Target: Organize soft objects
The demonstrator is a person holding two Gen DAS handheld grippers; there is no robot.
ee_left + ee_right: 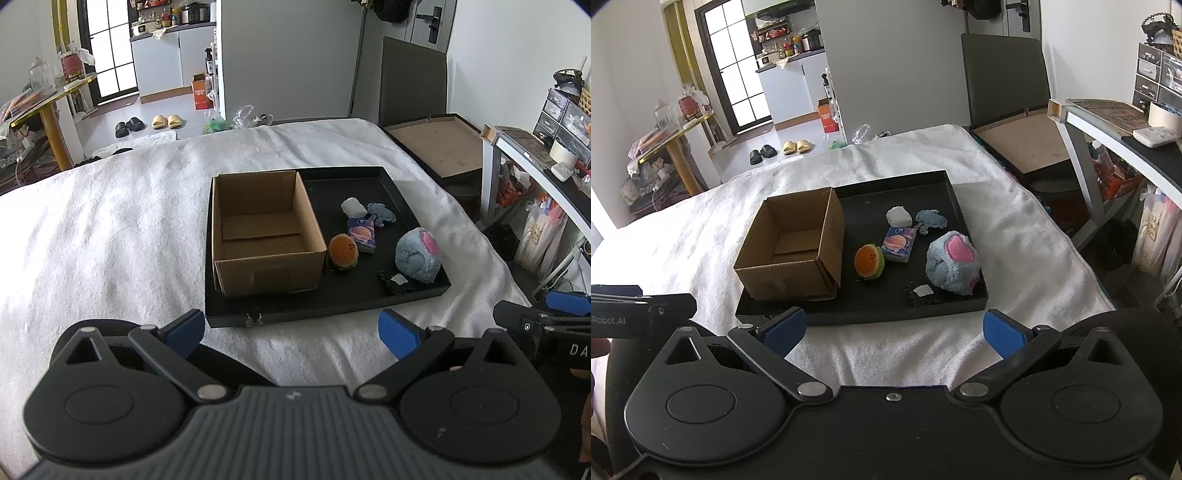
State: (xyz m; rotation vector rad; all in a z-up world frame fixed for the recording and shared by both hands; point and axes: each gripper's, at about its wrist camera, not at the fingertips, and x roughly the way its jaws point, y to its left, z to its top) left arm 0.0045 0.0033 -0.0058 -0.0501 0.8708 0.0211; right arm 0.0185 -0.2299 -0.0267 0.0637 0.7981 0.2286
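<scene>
On a white-towelled bed, a tray [964, 299] holds an empty box [792, 254] and soft toys. Both grippers, left [291, 332] and right [894, 332], gape empty: approach the burger [870, 260] from above, pinching gently.

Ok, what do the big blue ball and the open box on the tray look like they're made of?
The blue ball looks like plush fabric: fuzzy, matted pile with a smooth pink patch. The box looks like plain corrugated cardboard: matte brown, folded flaps, creased edges. The tray under them looks rigid and matte black; its material is unclear.
</scene>
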